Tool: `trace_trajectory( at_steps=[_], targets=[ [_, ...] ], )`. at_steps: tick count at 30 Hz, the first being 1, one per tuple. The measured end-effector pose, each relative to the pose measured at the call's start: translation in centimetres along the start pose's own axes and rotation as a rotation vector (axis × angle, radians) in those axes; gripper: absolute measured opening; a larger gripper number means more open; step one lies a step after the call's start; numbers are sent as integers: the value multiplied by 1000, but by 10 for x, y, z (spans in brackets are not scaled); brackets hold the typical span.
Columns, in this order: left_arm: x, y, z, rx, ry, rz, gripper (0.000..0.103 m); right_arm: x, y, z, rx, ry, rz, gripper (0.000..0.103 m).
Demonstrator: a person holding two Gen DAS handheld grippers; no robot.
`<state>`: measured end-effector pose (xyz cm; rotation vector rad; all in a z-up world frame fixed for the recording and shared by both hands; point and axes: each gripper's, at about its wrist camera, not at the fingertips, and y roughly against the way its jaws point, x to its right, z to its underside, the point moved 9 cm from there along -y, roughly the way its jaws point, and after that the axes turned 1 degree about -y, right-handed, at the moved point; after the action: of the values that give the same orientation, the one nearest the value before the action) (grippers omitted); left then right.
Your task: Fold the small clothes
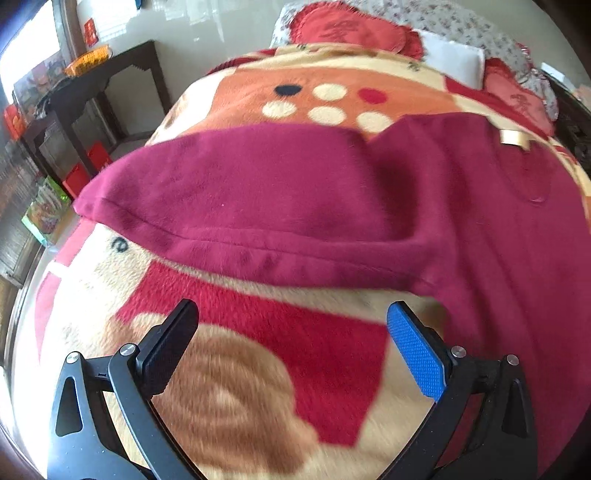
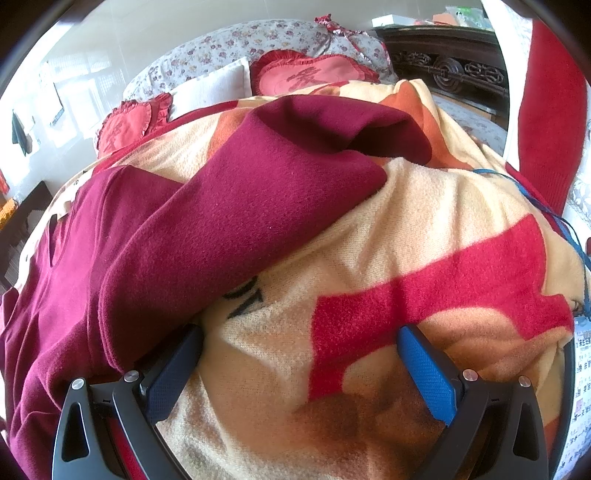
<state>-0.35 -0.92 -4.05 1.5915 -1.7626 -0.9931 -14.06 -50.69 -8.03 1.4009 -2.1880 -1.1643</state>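
Lying sweater [image 1: 480, 206] (collar toward pillows [image 1: 354, 27])

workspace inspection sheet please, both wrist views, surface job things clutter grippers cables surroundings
surface: bed under a fleece blanket with a cartoon print in cream, red and orange
job's things: one maroon sweater lying on the blanket, its sleeve spread out to the side; a tan neck label shows
clutter: red heart cushions, a white pillow and a floral quilt at the head of the bed
grippers: left gripper open, empty, above bare blanket just short of the sleeve hem; right gripper open, empty, sweater edge beside its left finger
cables: a blue cord with a printed tag at the right edge
surroundings: dark wooden side table, carved dark headboard, pale wall
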Motion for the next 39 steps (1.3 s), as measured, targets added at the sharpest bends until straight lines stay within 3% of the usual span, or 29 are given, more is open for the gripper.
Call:
trace_trajectory(
  at_steps=[4, 10, 18, 24, 29, 34, 39],
  targets=[
    [13, 28, 3, 34, -36, 33, 102, 2, 19, 6, -29, 22, 72, 103],
    [40, 62, 5, 81, -89, 88, 102, 9, 85, 4, 55, 76, 214, 103],
    [78, 90, 4, 116, -148, 146, 102, 4, 165, 7, 121, 144, 255, 103],
    [90, 111, 9, 130, -185, 168, 102, -16, 200, 15, 99, 149, 222, 103],
    [90, 124, 7, 150, -196, 170, 102, -58, 216, 15, 72, 146, 107, 103],
    [87, 126, 3, 155, -185, 164, 102, -119, 207, 14, 33, 143, -69, 103],
    [81, 119, -2, 149, -174, 140, 102, -177, 185, 14, 26, 201, -123, 103]
  ],
)
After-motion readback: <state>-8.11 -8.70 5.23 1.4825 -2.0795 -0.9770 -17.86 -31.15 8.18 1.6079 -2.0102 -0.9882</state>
